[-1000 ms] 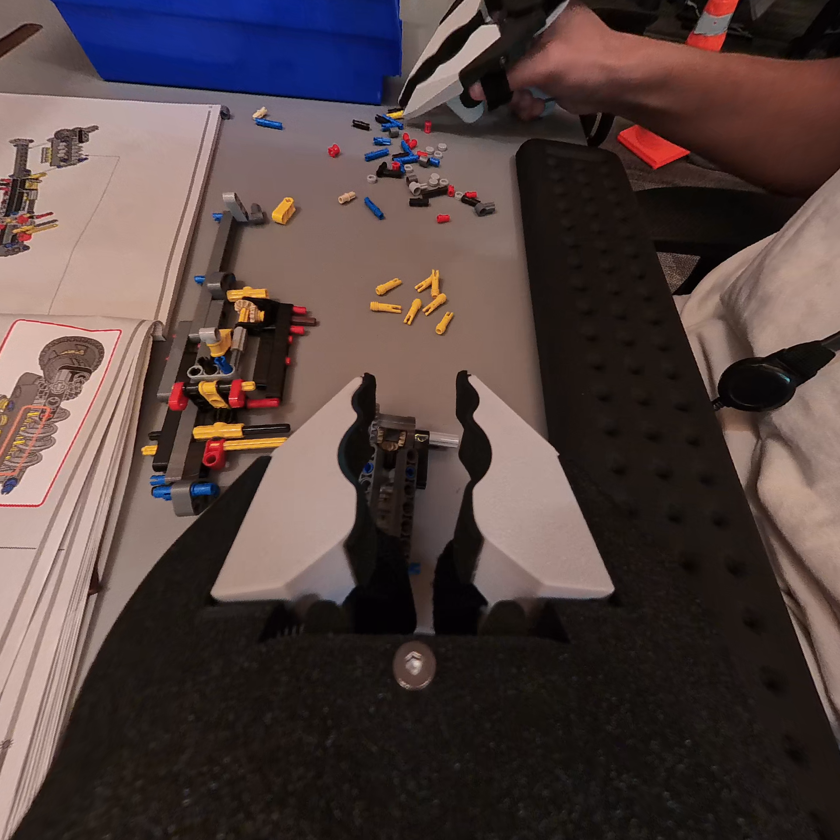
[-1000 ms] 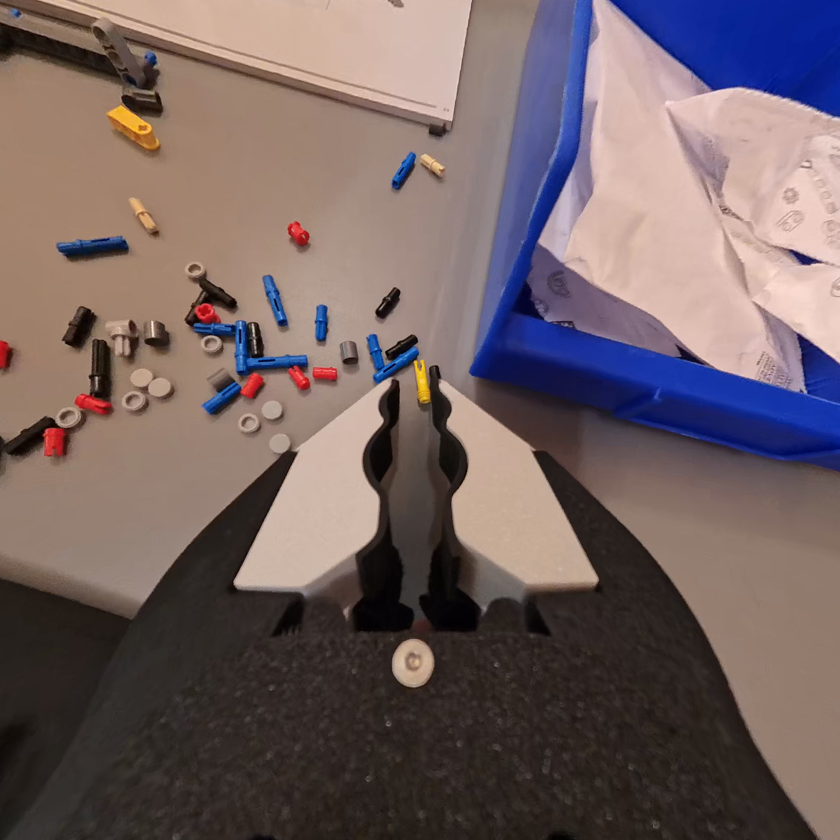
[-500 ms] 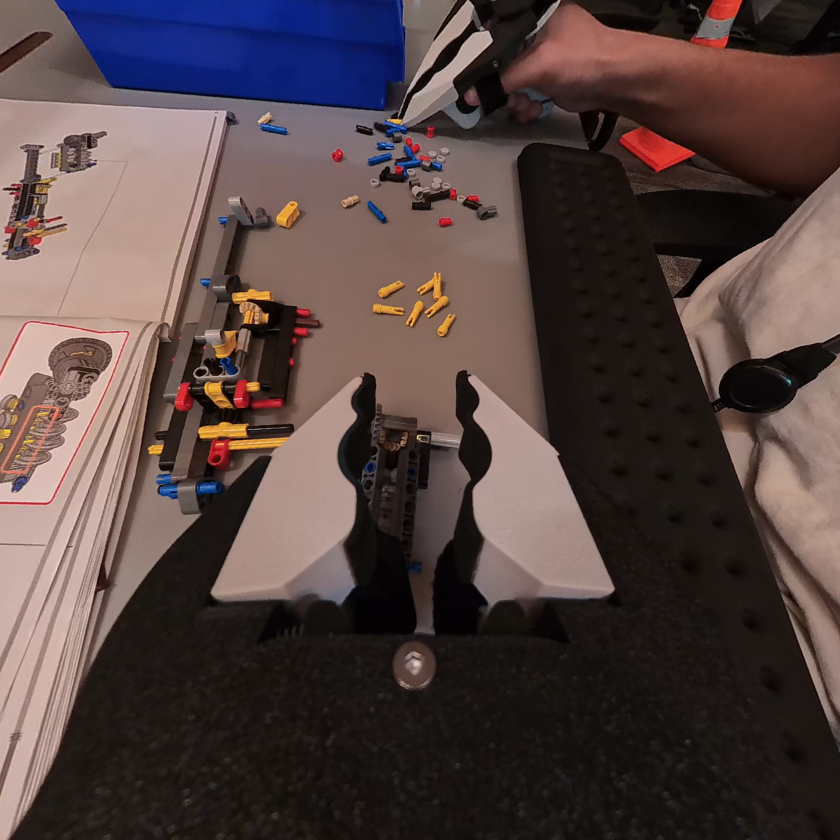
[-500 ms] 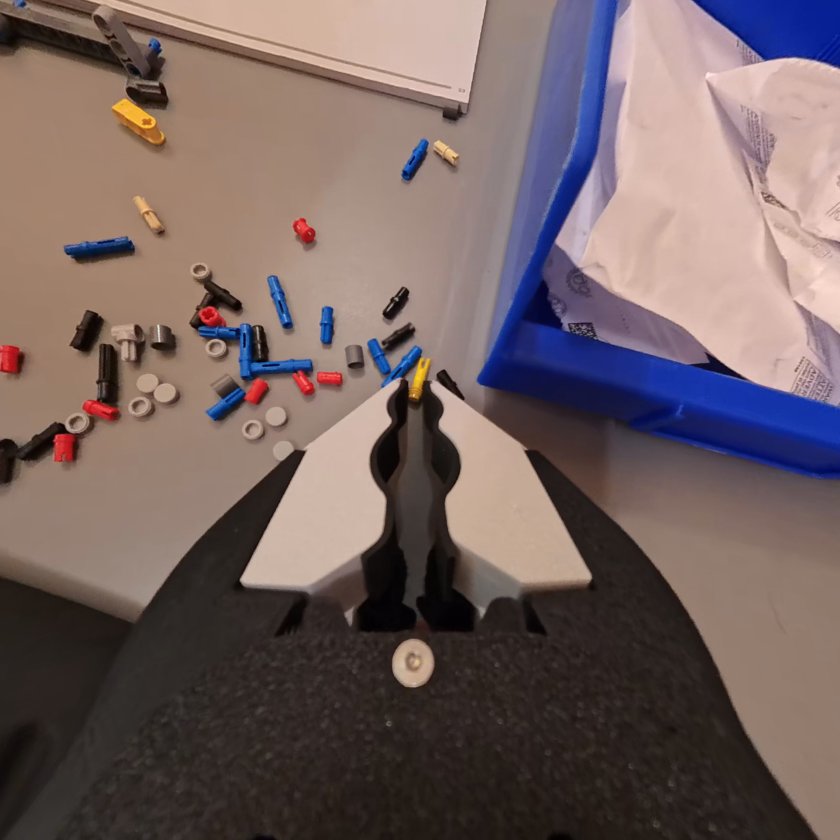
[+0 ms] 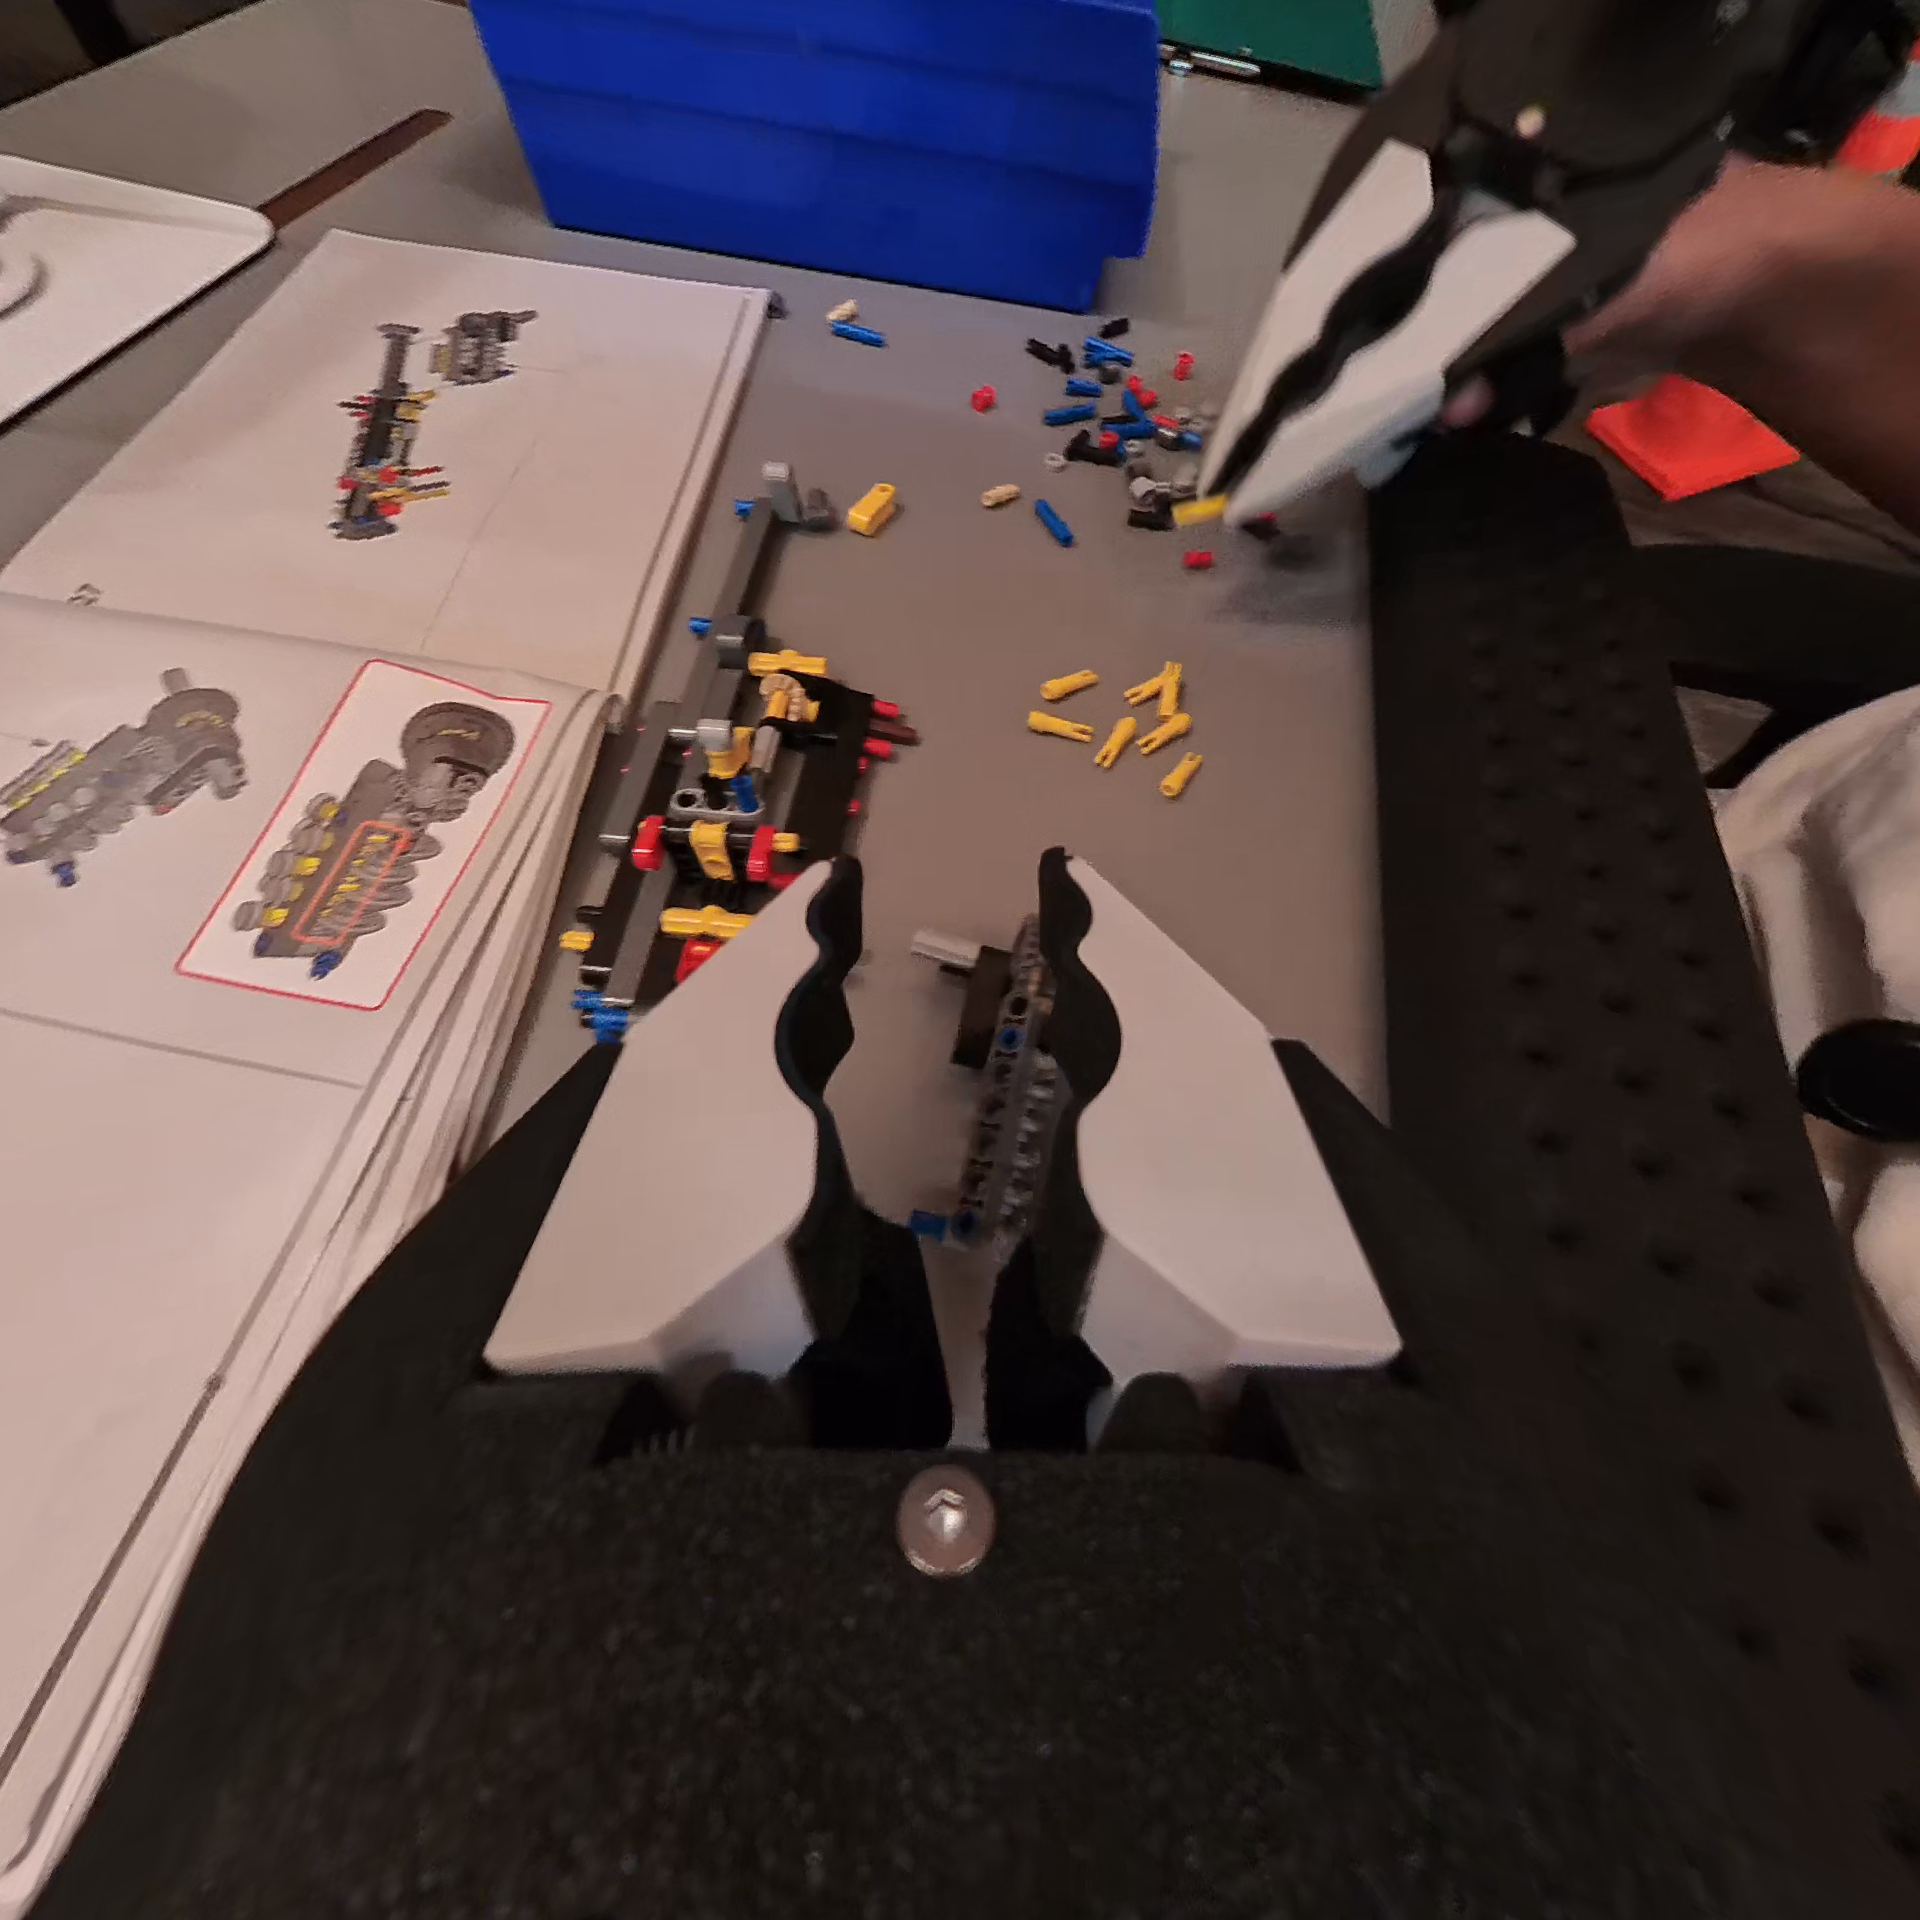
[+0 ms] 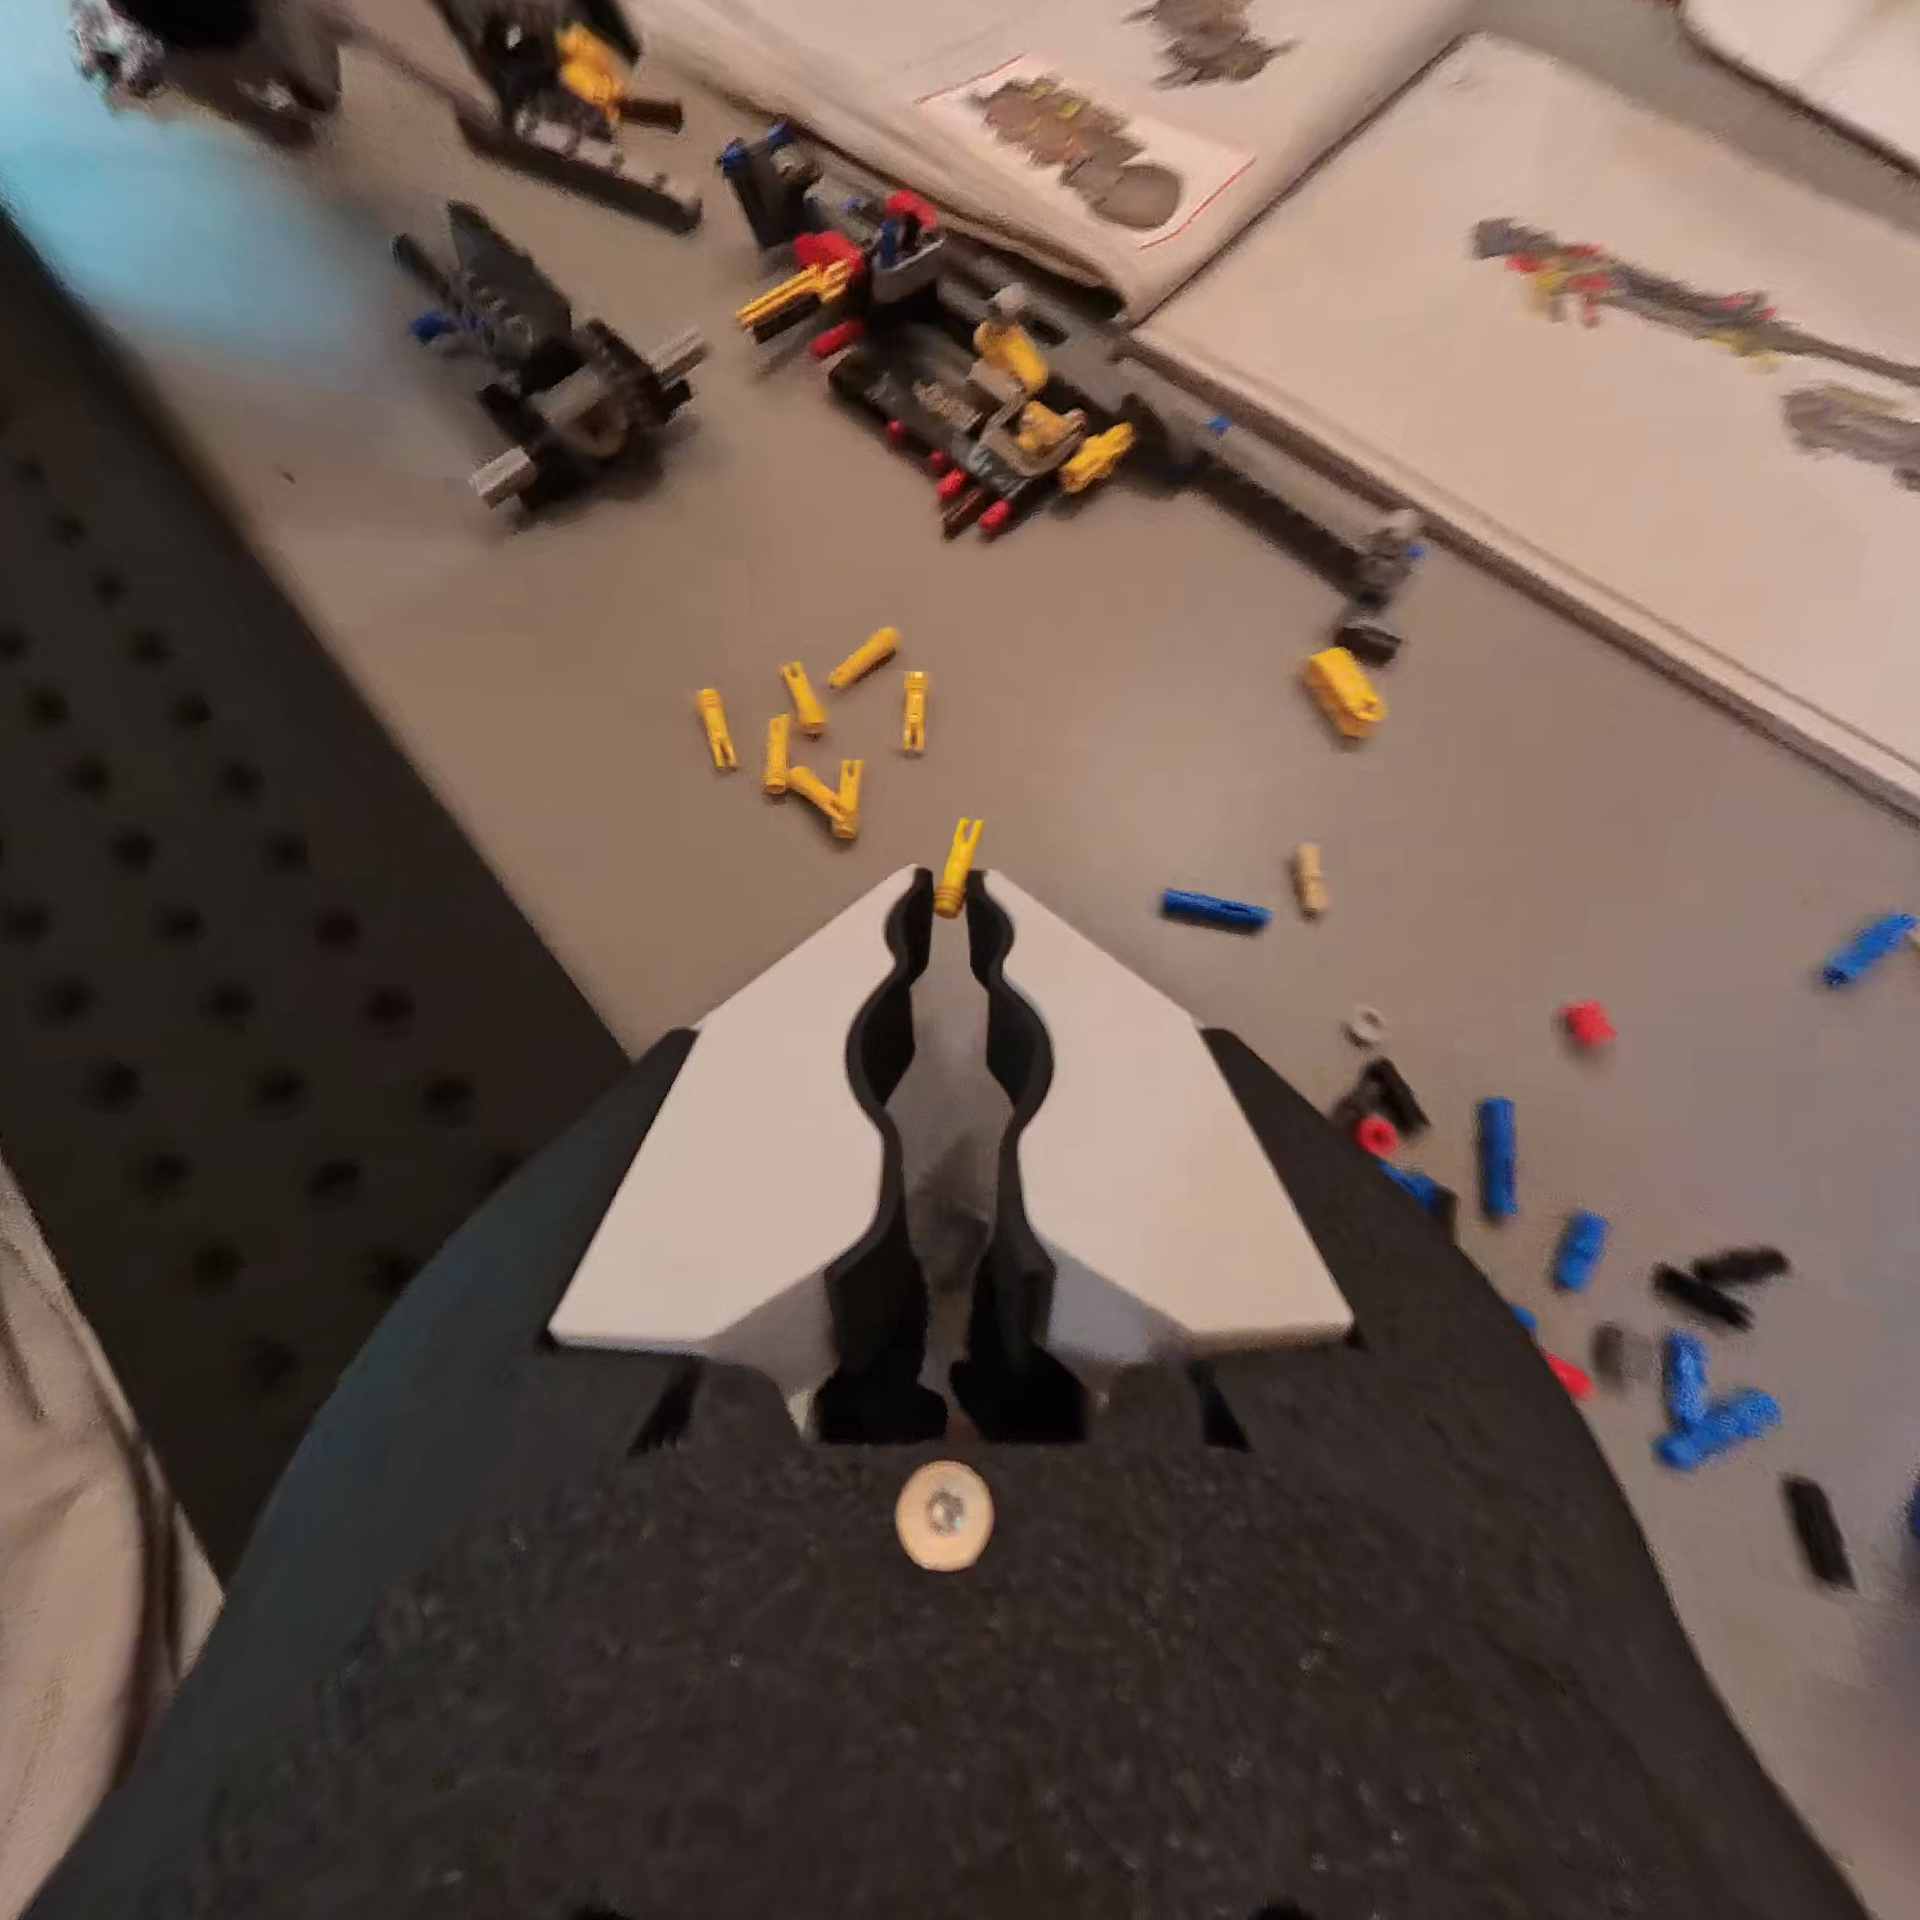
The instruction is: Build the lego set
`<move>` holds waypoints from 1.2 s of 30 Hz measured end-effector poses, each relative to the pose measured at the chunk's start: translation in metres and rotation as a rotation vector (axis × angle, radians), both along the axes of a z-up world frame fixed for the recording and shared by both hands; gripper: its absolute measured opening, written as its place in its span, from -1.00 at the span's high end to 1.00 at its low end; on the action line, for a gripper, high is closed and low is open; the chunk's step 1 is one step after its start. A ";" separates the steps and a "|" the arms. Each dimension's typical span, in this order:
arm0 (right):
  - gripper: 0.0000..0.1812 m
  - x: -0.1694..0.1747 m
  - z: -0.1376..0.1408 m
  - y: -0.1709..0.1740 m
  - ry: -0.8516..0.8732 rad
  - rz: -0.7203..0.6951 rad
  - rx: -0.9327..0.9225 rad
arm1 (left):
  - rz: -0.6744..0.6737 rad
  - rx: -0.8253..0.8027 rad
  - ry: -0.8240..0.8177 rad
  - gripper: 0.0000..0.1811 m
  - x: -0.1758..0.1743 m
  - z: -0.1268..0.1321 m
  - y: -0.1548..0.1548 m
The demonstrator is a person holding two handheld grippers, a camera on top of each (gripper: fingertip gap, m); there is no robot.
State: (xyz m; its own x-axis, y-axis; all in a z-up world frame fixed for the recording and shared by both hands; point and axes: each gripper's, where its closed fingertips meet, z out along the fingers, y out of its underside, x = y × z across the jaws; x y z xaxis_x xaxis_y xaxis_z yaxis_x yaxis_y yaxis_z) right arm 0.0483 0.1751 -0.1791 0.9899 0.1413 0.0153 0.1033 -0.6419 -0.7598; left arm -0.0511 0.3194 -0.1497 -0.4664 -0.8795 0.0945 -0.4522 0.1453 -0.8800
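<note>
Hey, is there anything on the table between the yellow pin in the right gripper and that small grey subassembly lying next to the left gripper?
Nearly clear: the cluster of loose yellow pins lies on the bare table between the held yellow pin and the grey subassembly.

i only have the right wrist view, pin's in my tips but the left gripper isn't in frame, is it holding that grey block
observer: No. The left gripper is open. The grey block sits between its fingers, against one finger's pad.
operator: where's the blue bin, not in my view
observer: The blue bin is at the far end of the table, just beyond the open manual.
operator: how's my gripper sitting from that side
observer: The right gripper is tilted down at the edge of the scattered pile, with the yellow pin at its tips.
</note>
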 end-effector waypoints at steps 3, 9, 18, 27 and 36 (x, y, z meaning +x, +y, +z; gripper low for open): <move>0.94 -0.015 -0.020 0.013 0.008 0.042 -0.079 | 0.060 0.019 0.013 0.65 0.002 -0.002 0.014; 0.93 -0.021 -0.031 0.024 -0.001 0.054 -0.160 | 0.144 0.028 0.018 0.65 0.005 -0.001 0.032; 0.83 -0.017 -0.022 0.029 0.026 0.034 -0.108 | 0.204 0.028 0.048 0.66 0.004 -0.004 0.045; 0.80 0.047 0.016 0.053 -0.121 -0.206 0.127 | 0.305 -0.049 0.047 0.65 0.006 0.001 0.067; 0.79 0.089 -0.003 -0.003 -0.047 -0.364 -0.007 | 0.282 0.028 0.033 0.66 0.010 -0.001 0.054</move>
